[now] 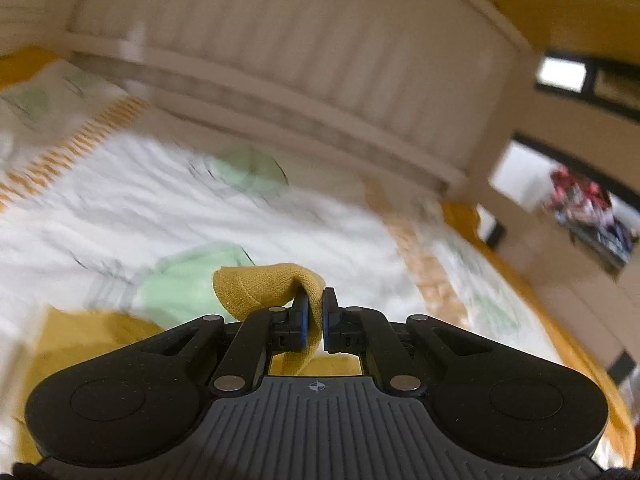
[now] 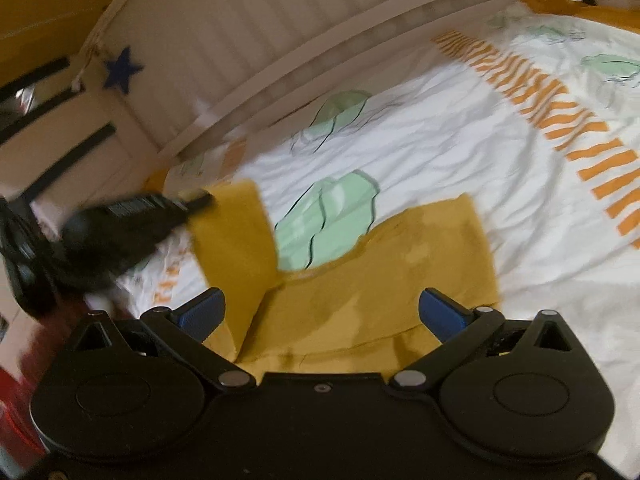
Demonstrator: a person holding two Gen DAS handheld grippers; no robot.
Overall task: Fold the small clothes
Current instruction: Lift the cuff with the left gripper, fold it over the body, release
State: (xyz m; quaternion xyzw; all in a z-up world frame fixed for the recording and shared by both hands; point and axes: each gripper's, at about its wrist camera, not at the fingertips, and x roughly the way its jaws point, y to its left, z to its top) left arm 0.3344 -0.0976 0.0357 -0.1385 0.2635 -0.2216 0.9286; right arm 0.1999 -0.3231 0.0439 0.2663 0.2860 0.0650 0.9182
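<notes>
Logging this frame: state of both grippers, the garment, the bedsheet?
left gripper: shut on mustard garment, fold of it lifted.
right gripper: open, nothing between pads, above the garment.
mustard garment: partly flat on sheet, one strip raised.
bedsheet: spread, wrinkled.

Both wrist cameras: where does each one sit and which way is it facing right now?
Left wrist: on the left gripper, looking along shut fingers pinching the mustard garment toward the headboard.
Right wrist: on the open right gripper, looking down at the garment; the left gripper shows at left.
Shared: garment, printed bedsheet, headboard.
</notes>
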